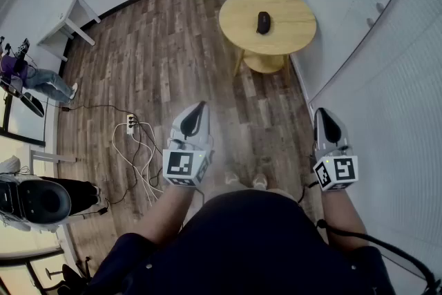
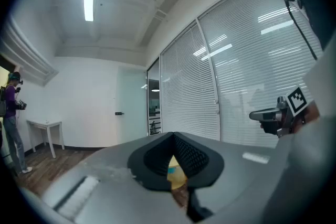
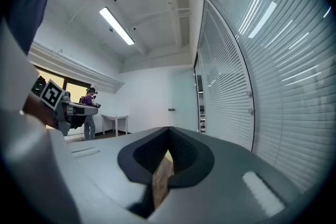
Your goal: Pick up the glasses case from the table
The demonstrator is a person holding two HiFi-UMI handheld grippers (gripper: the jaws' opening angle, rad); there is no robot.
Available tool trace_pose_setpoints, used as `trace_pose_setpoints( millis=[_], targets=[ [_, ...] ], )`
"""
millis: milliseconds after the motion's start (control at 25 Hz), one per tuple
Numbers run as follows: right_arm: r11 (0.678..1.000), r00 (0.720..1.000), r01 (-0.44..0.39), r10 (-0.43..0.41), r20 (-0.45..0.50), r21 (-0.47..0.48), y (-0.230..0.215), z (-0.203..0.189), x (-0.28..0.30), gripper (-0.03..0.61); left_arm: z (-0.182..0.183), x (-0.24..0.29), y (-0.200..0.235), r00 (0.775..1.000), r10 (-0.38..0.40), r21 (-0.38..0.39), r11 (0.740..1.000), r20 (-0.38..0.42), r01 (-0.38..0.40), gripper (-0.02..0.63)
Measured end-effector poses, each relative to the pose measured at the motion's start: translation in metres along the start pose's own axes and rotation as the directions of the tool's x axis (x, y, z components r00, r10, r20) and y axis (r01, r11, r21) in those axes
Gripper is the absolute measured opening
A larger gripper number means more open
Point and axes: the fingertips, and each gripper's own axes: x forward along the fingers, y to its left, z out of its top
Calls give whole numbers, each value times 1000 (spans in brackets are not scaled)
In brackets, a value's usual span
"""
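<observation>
A dark glasses case (image 1: 263,22) lies near the middle of a round yellow table (image 1: 293,30) at the far end of the wooden floor. Both grippers are held close to the person's body, well short of the table. My left gripper (image 1: 199,109) points towards the table with its black jaws together and nothing between them. My right gripper (image 1: 324,115) is shut too and holds nothing. In the left gripper view the jaws (image 2: 174,135) meet at the tip, and a sliver of the yellow table (image 2: 176,171) shows below them. In the right gripper view the jaws (image 3: 169,128) also meet.
A power strip with trailing cables (image 1: 131,126) lies on the floor to the left. A black office chair (image 1: 41,200) stands at the near left. A white side table (image 1: 69,24) and another person (image 1: 27,76) are at the far left. A glass wall with blinds (image 1: 387,79) runs along the right.
</observation>
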Motion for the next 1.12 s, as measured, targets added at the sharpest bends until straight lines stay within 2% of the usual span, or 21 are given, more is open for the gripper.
trace_pose_setpoints(
  millis=[200, 320, 400, 560, 680, 800, 920, 1120],
  targets=[
    [1000, 1000, 10, -10, -14, 15, -21, -2, -2, 8, 6, 17, -15, 1000, -11, 13, 1000, 11, 11, 5],
    [1000, 1000, -16, 16, -1, 14, -27, -1, -2, 8, 7, 26, -23, 1000, -18, 30, 999, 9, 18, 5],
    [999, 999, -35, 35, 12, 13, -29, 0, 2, 8, 6, 33, -21, 1000, -15, 43, 999, 10, 15, 5],
    [996, 999, -42, 44, -14, 82, -38, -10, 21, 8, -1, 57, -1, 1000, -8, 39, 999, -21, 9, 5],
    [997, 999, -27, 29, -32, 66, -46, -16, 48, 8, -8, 83, 21, 1000, -10, 33, 999, -30, 11, 5],
    [998, 998, 18, -15, -54, 61, -60, -24, 79, 8, -21, 120, 41, 999, -10, -22, 1000, -41, 9, 5],
    [998, 995, 48, -44, -86, 45, -70, -27, 112, 8, -18, 158, 56, 999, -44, -33, 999, -25, 44, 5],
    [995, 992, 59, -51, -113, 75, -81, -29, 180, 8, -17, 223, 84, 994, -109, -58, 992, -20, 107, 5]
  ],
)
